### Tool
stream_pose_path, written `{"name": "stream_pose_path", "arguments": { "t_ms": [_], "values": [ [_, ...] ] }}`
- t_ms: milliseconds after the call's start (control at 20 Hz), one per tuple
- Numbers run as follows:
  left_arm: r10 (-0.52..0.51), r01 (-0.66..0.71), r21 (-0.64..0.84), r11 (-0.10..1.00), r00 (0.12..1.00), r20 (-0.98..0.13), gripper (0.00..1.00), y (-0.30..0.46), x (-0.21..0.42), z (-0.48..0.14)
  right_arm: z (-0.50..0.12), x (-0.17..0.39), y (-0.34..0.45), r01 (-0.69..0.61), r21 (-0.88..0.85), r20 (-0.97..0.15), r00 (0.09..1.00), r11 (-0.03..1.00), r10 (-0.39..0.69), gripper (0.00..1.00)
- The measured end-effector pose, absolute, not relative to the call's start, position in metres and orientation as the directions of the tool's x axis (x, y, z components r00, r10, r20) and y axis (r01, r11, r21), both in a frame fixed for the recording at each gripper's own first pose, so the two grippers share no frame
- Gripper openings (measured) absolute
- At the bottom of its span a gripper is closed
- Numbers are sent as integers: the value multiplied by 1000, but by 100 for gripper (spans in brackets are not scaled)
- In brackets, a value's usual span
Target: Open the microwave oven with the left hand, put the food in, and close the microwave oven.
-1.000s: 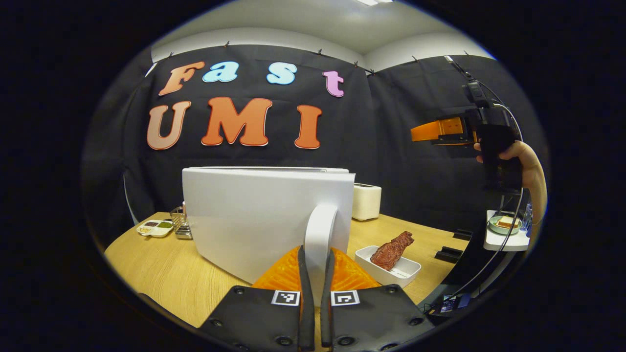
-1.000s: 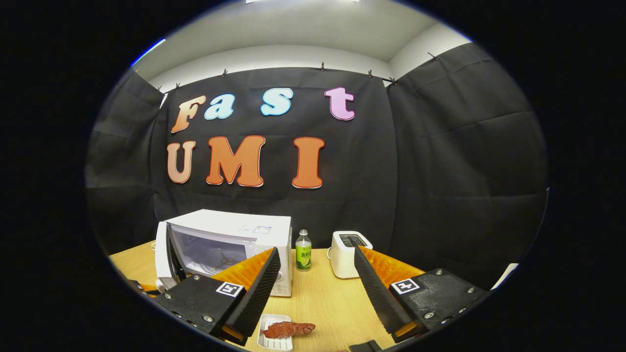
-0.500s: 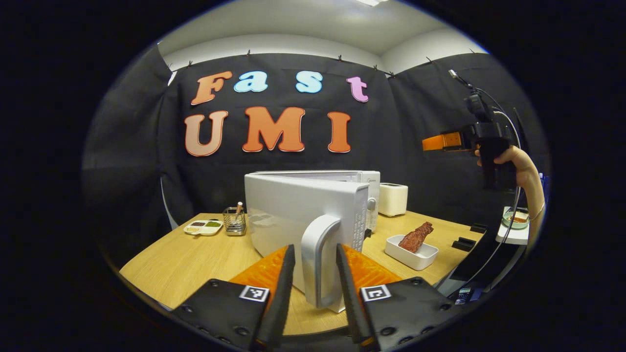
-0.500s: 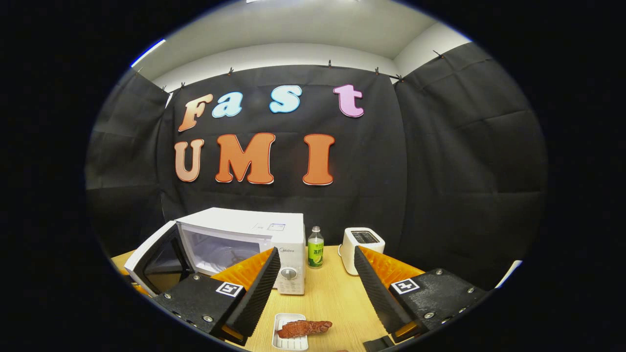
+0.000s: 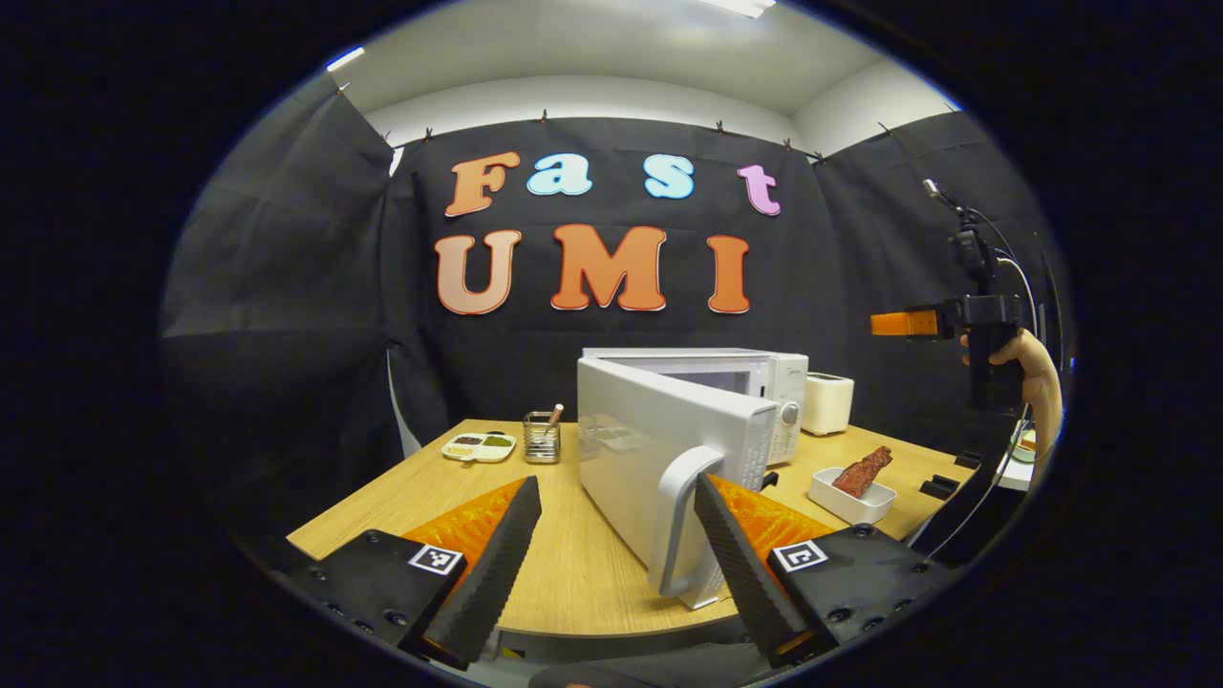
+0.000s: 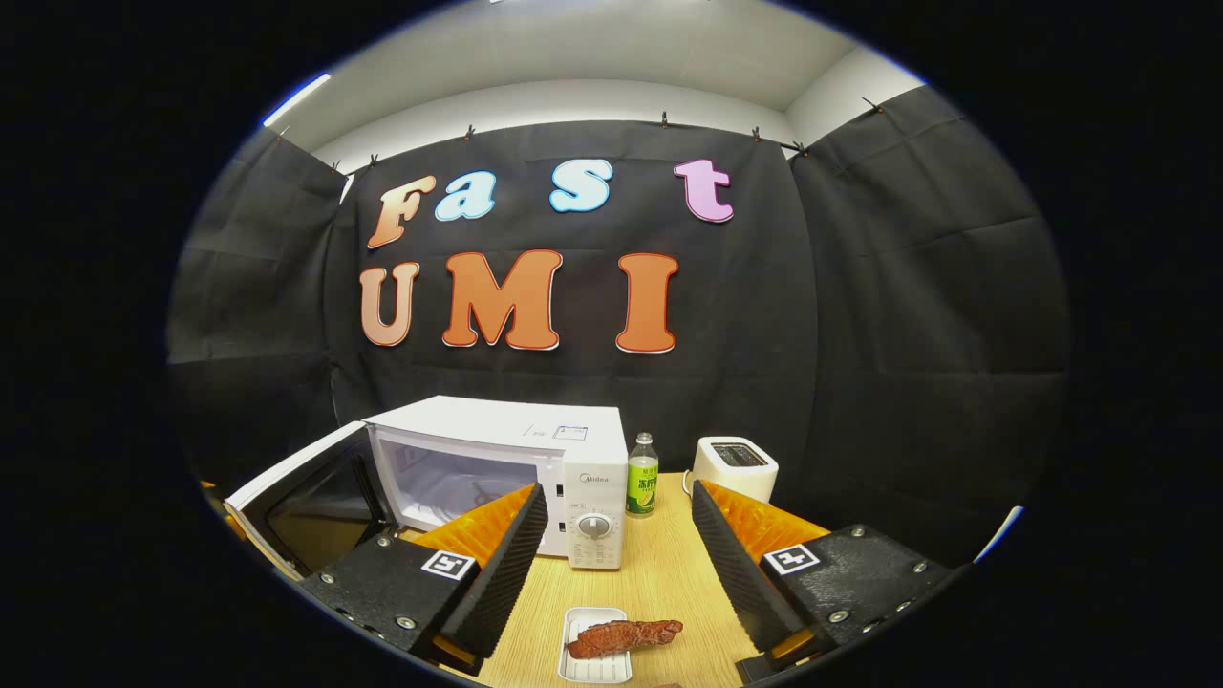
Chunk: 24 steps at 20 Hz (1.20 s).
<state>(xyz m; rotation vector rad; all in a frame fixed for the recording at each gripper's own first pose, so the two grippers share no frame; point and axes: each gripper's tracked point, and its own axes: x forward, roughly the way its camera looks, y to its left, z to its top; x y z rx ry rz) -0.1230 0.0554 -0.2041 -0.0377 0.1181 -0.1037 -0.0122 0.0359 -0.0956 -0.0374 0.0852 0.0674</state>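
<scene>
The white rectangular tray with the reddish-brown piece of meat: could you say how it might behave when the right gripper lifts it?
The shallow white rectangular tray probably feels light and stiff. The reddish-brown piece of meat overhangs its rim, so it may slide off if tilted.

The handle (image 5: 680, 521) of the microwave door (image 5: 669, 449), clamped between the fingers of the left gripper (image 5: 611, 554) a second ago, has been released: the fingers have been spread wide, and the handle is now seen just inside the right-hand finger (image 5: 740, 564) with a gap on the other side. The left gripper has been drawn back from the door, so more of the wooden table (image 5: 573, 564) is seen. In the right gripper view the door (image 6: 306, 497) has been swung further open, and the microwave cavity (image 6: 459, 483) is more exposed. The white tray (image 6: 597, 659) with the meat (image 6: 623, 636) is seen higher between the fingers of the right gripper (image 6: 611, 564)
</scene>
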Motion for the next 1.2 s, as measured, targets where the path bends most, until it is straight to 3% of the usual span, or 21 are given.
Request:
{"name": "stream_pose_path", "arguments": {
  "t_ms": [350,900,1050,1200],
  "values": [
    [5,-8,-32,999,995,-101,98,107,-104,-195,-136,-24,5,13,87,-116,993,996,-3,94],
    [71,-75,-30,997,992,-109,97,138,-55,-202,-261,-9,-31,141,390,-300,954,910,-19,95],
    [69,-71,-11,997,989,-130,100,132,-43,-215,-291,-2,-25,152,483,-356,934,862,35,89],
    [50,-53,-16,998,987,-150,97,123,-33,-223,-312,1,-18,163,535,-385,920,829,67,71]
  ]
}}
